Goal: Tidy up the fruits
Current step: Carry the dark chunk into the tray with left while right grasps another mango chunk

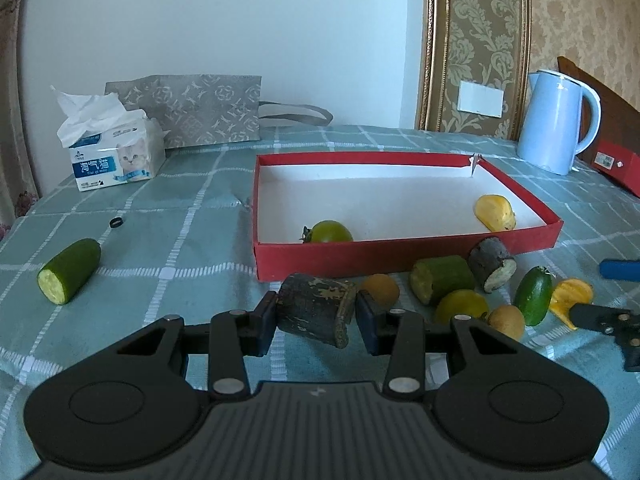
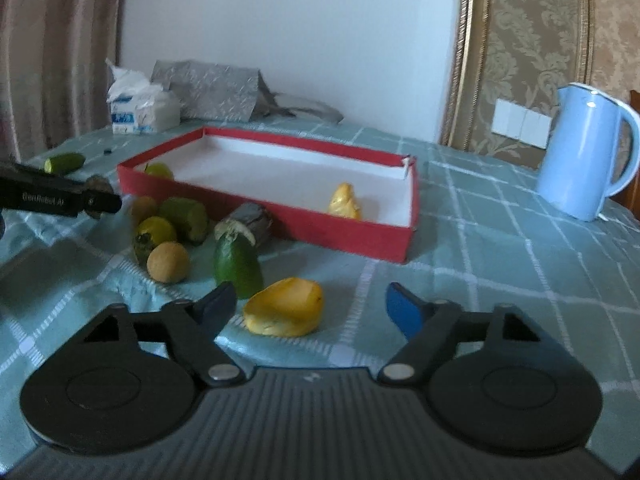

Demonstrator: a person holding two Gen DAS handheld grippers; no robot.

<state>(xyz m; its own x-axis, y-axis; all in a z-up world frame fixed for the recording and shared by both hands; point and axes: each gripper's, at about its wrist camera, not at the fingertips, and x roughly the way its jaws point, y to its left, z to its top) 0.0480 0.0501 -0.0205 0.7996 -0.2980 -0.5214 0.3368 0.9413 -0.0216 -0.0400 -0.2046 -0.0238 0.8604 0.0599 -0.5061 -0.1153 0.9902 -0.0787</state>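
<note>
My left gripper (image 1: 316, 312) is shut on a dark cut stalk piece (image 1: 314, 314), held just in front of the red box (image 1: 400, 256). The box holds a green tomato (image 1: 330, 232) and a yellow fruit piece (image 1: 494, 212). My right gripper (image 2: 310, 306) is open around a yellow fruit piece (image 2: 284, 312) lying on the cloth. Beside the box lie a green fruit (image 2: 238, 266), a round brown fruit (image 2: 168, 262), a yellow fruit (image 2: 154, 232), a cucumber chunk (image 2: 186, 214) and another dark stalk piece (image 2: 248, 220).
A cucumber half (image 1: 68, 272) lies far left on the checked tablecloth. A tissue pack (image 1: 114, 152) and a paper bag (image 1: 192, 110) stand at the back. A blue kettle (image 2: 588, 152) stands at the right. A small black ring (image 1: 116, 223) lies on the cloth.
</note>
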